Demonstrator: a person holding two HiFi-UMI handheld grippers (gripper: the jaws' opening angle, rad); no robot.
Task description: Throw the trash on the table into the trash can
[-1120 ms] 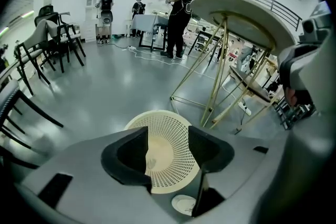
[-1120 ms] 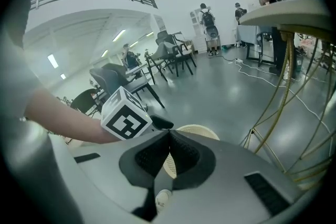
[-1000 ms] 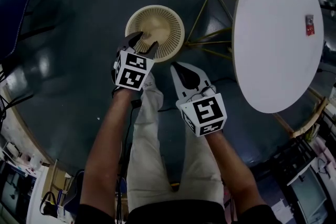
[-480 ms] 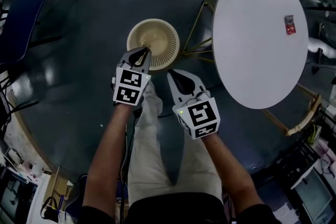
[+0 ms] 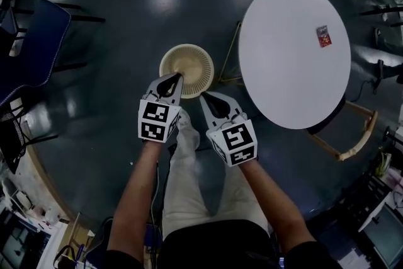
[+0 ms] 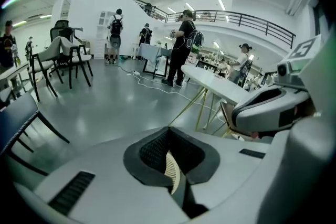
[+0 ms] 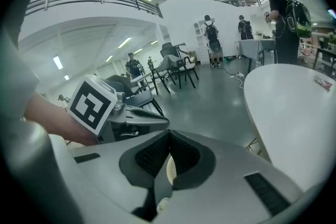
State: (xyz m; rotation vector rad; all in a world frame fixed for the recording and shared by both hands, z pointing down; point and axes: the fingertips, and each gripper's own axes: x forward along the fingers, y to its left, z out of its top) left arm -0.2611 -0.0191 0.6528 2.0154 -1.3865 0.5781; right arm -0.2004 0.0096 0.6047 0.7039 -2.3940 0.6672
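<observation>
Left claw (image 5: 174,79) had just snapped shut, empty, lifting off the trash can (image 5: 189,63); right claw (image 5: 206,97) stayed clenched, empty too. One red wrapper (image 5: 323,36) still lay far-right on the counter (image 5: 283,72), likely next.

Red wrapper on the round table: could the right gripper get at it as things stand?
Probably not without stepping closer. The right gripper is shut near the trash can, while the red wrapper lies far across the table; nothing stands between.
</observation>
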